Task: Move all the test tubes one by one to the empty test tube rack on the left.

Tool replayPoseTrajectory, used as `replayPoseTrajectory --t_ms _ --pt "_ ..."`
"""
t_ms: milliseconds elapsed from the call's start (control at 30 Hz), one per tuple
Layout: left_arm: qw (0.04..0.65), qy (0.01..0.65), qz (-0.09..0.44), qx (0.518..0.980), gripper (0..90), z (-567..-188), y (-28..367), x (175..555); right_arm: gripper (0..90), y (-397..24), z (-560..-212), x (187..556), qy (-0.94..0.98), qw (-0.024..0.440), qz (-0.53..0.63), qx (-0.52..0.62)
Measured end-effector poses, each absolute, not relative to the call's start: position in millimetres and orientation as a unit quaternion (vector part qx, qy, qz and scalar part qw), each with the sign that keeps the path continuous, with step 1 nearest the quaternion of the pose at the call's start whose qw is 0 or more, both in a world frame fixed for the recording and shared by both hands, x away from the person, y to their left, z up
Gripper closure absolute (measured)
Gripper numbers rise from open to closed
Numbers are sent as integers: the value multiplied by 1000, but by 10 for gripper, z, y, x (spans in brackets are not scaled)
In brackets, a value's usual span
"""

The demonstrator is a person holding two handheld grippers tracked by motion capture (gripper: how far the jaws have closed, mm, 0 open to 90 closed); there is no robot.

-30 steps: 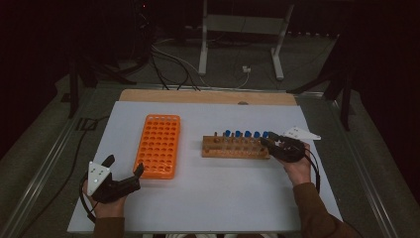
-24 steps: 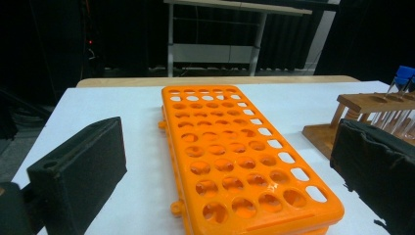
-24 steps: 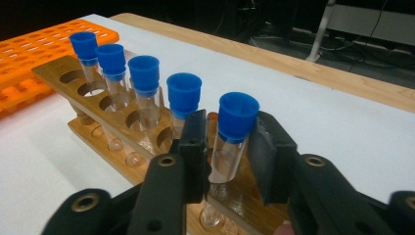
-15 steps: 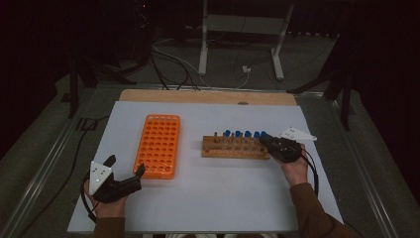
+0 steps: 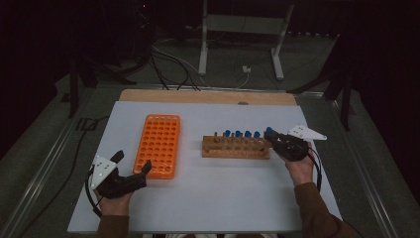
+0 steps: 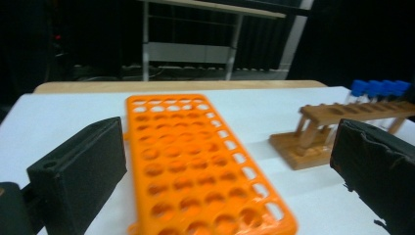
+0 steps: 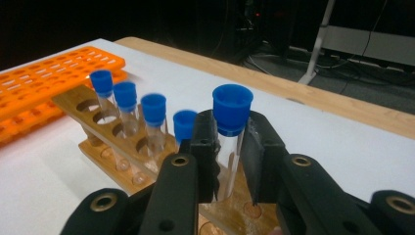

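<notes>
A wooden rack (image 5: 236,147) stands at the table's middle right with several blue-capped clear tubes in a row. My right gripper (image 5: 273,137) is at its right end, shut on the end tube (image 7: 231,110), which stands upright between the pads just below its blue cap. Other tubes (image 7: 126,105) stand in the wooden rack (image 7: 112,142) to the left. An empty orange rack (image 5: 159,144) lies left of centre. My left gripper (image 5: 132,161) rests open at that rack's near corner. In the left gripper view its jaws stand wide apart on either side of the orange rack (image 6: 191,156).
The white table sheet (image 5: 223,198) has free room in front of both racks. A wooden board edge (image 5: 208,96) runs along the back. Behind the table, a metal stand (image 5: 237,39) and cables sit on the dark floor.
The right gripper's jaws have drawn in on the end tube. Both hands have kept their places.
</notes>
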State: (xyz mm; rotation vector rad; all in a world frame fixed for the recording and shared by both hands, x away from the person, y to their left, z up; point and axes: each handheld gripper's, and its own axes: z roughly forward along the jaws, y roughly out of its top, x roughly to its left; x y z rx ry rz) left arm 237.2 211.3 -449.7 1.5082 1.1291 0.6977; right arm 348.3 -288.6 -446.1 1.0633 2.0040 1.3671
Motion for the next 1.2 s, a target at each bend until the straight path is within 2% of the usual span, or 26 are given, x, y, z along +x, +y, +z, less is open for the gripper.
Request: replayPoseTrajectory --t_ms 533,800,1033,1200 --pt "521 413 284 691 13 -4296 1618 2650 766 -2909 -4077 3393 719 248 533 370" --pt "536 401 261 696 13 -4273 1321 2785 766 -2810 -4066 3315 726 229 539 359" --pt "537 375 238 717 13 -4282 961 2880 765 -2607 -4079 3237 736 207 546 342" --pt "540 364 223 725 39 -4292 755 2911 765 -2470 -4113 3169 738 188 557 331"
